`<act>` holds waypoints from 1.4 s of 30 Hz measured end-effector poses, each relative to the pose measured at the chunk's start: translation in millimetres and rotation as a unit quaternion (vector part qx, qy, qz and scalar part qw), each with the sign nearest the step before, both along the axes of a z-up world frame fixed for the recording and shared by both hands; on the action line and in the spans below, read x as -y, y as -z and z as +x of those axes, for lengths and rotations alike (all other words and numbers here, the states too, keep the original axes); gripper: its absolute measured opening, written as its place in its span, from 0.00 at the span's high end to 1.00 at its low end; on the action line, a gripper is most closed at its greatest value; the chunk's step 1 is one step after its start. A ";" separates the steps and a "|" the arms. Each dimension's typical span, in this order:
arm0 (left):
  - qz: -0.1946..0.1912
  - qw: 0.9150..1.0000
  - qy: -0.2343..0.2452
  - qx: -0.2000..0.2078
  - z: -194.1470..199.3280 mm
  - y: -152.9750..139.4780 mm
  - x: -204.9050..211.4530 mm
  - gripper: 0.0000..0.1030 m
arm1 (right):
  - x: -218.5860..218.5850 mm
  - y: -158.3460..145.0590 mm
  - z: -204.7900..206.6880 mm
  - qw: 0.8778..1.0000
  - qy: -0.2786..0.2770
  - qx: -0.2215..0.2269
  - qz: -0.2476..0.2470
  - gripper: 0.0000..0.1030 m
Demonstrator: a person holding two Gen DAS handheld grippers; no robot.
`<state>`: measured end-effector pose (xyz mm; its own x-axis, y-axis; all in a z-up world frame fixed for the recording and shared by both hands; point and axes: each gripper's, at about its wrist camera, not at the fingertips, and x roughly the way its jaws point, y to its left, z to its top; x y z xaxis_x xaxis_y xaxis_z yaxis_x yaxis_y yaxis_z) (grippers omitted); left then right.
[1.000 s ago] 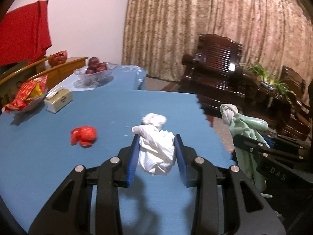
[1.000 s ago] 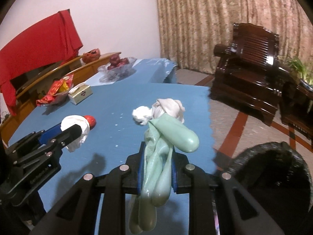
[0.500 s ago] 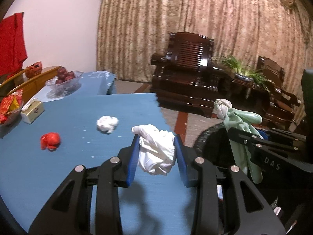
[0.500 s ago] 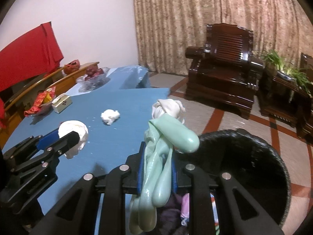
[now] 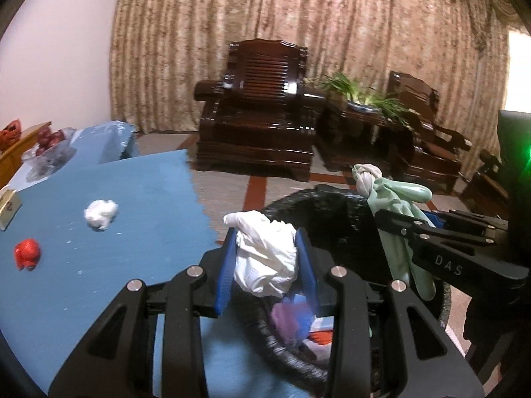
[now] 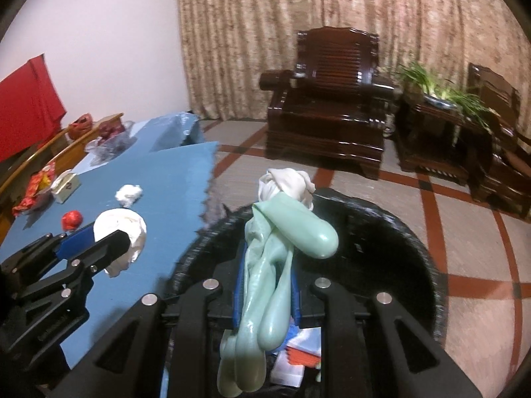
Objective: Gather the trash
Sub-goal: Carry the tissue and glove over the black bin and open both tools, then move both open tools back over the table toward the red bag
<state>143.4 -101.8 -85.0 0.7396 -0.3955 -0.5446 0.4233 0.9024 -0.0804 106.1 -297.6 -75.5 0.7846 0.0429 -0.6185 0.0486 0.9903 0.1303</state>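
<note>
Both loads have been carried from over the counter point(image 5: 99, 265) to the black bin point(image 6: 415, 242): white wad point(image 5: 265, 262) clamped in the left gripper point(image 5: 265, 265), green glove point(image 6: 268, 282) pinched in the right gripper point(image 6: 265, 292), release judged next.

Pale green glove point(image 6: 282, 255), white wad point(image 5: 265, 258), blue tablecloth point(image 5: 116, 232)

black claw point(image 5: 265, 258), blue pads point(image 5: 224, 267)

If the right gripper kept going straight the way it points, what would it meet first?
Probably the trash bin: the right gripper, shut on the green glove, points down into its open mouth, so likely the litter inside or its far wall; depth is unclear.
</note>
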 end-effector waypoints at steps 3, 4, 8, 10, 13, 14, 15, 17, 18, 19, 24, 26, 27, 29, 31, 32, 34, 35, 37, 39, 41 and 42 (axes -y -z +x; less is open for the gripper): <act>0.001 1.000 0.013 -0.002 2.5 5.2 15.1 0.67 | 14.7 5.7 -3.7 1.000 0.016 -0.006 0.000 0.79; 0.001 1.000 0.016 -0.003 3.8 6.8 19.1 0.67 | 17.9 7.4 -4.2 1.000 0.019 -0.009 -0.001 0.79; 0.003 1.000 0.025 -0.012 11.3 15.1 34.3 0.67 | 30.3 15.8 -7.8 0.999 0.033 -0.018 -0.005 0.79; 0.001 0.999 0.028 -0.017 13.6 18.8 38.1 0.67 | 35.3 18.6 -8.4 0.999 0.038 -0.022 -0.005 0.79; 0.000 0.999 0.037 -0.023 16.8 23.0 43.4 0.62 | 42.4 24.4 -9.7 0.999 0.043 -0.028 -0.006 0.77; -0.002 0.999 0.038 -0.023 16.9 23.7 43.9 0.58 | 43.2 26.4 -9.5 0.999 0.043 -0.032 -0.009 0.72; -0.006 0.999 0.039 -0.024 17.2 23.7 43.2 0.42 | 44.3 27.9 -9.7 0.998 0.046 -0.035 -0.013 0.69; -0.014 0.999 0.040 -0.024 17.7 22.9 41.0 0.33 | 46.4 29.4 -11.2 0.998 0.050 -0.035 -0.018 0.55; -0.014 0.999 0.039 -0.022 17.4 22.1 39.5 0.33 | 47.2 29.7 -11.6 0.998 0.053 -0.035 -0.019 0.46; -0.013 0.999 0.038 -0.020 17.7 21.4 35.8 0.31 | 47.2 29.4 -12.7 0.998 0.056 -0.033 -0.022 0.43; -0.009 1.000 0.010 -0.003 18.0 13.3 8.2 0.22 | 43.0 25.6 -16.9 0.997 0.059 -0.022 -0.034 0.16; -0.005 1.000 -0.008 0.006 18.7 8.6 -7.2 0.19 | 39.2 23.4 -16.8 0.998 0.057 -0.018 -0.036 0.10; -0.003 1.000 -0.015 0.008 18.5 6.5 -14.4 0.17 | 37.2 22.4 -16.6 0.998 0.055 -0.016 -0.036 0.08; 0.002 0.999 -0.032 0.019 16.5 1.7 -30.4 0.16 | 31.2 20.4 -15.3 0.998 0.049 -0.012 -0.029 0.06; 0.010 0.998 -0.048 0.029 15.2 -4.1 -45.6 0.12 | 23.2 18.8 -12.6 0.999 0.042 -0.008 -0.024 0.06; 0.014 0.998 -0.060 0.034 13.7 -6.7 -56.7 0.12 | 17.1 18.0 -10.4 0.999 0.035 -0.007 -0.022 0.06; 0.016 0.997 -0.073 0.037 12.6 -10.4 -67.8 0.12 | 3.7 16.2 -4.0 1.000 0.021 -0.006 -0.020 0.06; 0.017 0.996 -0.083 0.037 12.1 -11.3 -76.8 0.12 | -2.2 14.6 -0.4 1.000 0.016 -0.006 -0.019 0.06; 0.019 0.994 -0.100 0.035 10.9 -11.8 -94.8 0.10 | -17.0 12.7 7.1 1.000 0.002 -0.004 -0.015 0.06; 0.021 0.993 -0.114 0.033 11.9 -11.6 -108.2 0.10 | -30.4 10.9 13.7 1.000 -0.007 -0.001 -0.014 0.06; 0.023 0.991 -0.129 0.031 12.6 -11.5 -122.7 0.09 | -44.2 8.3 22.9 1.000 -0.019 0.004 -0.011 0.06; 0.023 0.990 -0.139 0.030 13.2 -12.2 -131.9 0.09 | -49.6 7.5 27.5 1.000 -0.024 0.005 -0.010 0.06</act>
